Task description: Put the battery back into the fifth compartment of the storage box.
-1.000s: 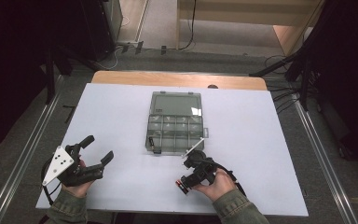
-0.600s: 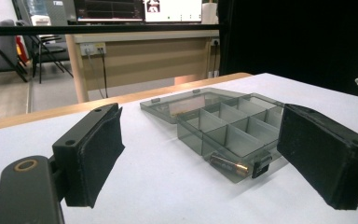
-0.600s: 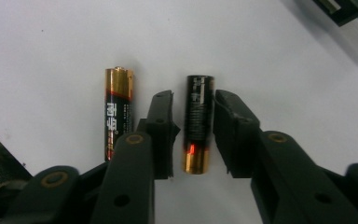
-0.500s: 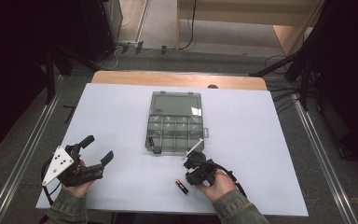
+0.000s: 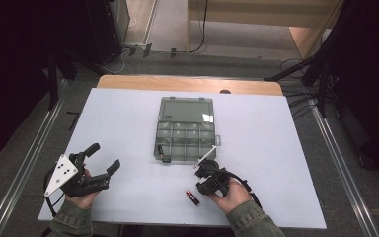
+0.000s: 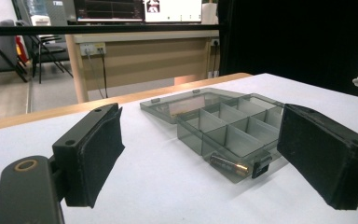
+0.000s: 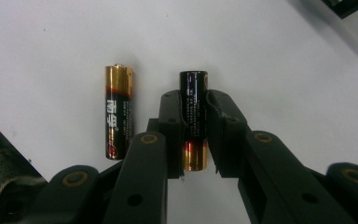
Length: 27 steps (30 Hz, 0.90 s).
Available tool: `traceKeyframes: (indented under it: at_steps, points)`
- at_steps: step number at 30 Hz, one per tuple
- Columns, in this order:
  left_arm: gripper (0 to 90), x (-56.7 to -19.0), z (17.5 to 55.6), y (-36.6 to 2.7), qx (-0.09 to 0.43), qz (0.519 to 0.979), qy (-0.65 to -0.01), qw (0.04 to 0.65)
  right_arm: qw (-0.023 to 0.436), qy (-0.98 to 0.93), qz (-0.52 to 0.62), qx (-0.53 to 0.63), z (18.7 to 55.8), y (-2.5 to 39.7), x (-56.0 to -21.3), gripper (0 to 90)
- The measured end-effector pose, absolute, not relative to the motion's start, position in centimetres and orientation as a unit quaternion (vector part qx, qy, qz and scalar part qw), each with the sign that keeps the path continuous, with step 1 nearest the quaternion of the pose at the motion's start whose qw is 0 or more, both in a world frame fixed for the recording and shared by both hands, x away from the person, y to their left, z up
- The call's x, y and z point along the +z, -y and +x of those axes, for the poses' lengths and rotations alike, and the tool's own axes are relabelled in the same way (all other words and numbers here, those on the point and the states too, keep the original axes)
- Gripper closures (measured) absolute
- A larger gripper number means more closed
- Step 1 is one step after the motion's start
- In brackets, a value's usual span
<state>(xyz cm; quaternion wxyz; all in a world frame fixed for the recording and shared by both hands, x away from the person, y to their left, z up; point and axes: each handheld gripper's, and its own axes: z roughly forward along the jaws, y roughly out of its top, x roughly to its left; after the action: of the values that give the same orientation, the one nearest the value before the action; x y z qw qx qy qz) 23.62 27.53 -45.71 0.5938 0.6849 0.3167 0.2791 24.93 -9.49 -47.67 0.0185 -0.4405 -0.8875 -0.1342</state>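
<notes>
An open grey compartment box (image 5: 185, 134) lies at the table's middle, its lid folded back. One battery (image 5: 161, 152) rests in its near-left compartment, the same battery (image 6: 228, 164) and box (image 6: 223, 123) standing ahead of my left gripper (image 6: 200, 140). That left gripper (image 5: 104, 157) is open and empty at the table's near left. My right gripper (image 5: 203, 185) sits near the front edge, below the box. In the right gripper view my gripper (image 7: 193, 100) is shut on a black-and-gold battery (image 7: 193, 84). A second battery (image 7: 119, 112) lies beside it on the table (image 5: 192, 197).
The white table (image 5: 276, 148) has a wooden strip along its far edge. Metal rails run along the floor on both sides, and cables lie beyond the table's far right corner.
The right gripper has shifted slightly away from the loose battery, which now lies apart from it on the table. The left gripper has stayed still.
</notes>
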Motion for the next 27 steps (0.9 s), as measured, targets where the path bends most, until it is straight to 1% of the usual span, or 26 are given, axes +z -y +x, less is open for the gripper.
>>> traceKeyframes:
  at_steps: [16,27]
  points:
    - [14.2,-45.7,23.6,-27.5,0.279,0.685,-0.316,0.594,0.016,0.878,-0.444,-0.175,26.3,9.4,-46.2,77.4]
    - [14.2,-45.7,23.7,-27.5,0.279,0.685,-0.316,0.594,-0.001,0.863,-0.452,-0.226,28.0,7.9,-43.4,77.4]
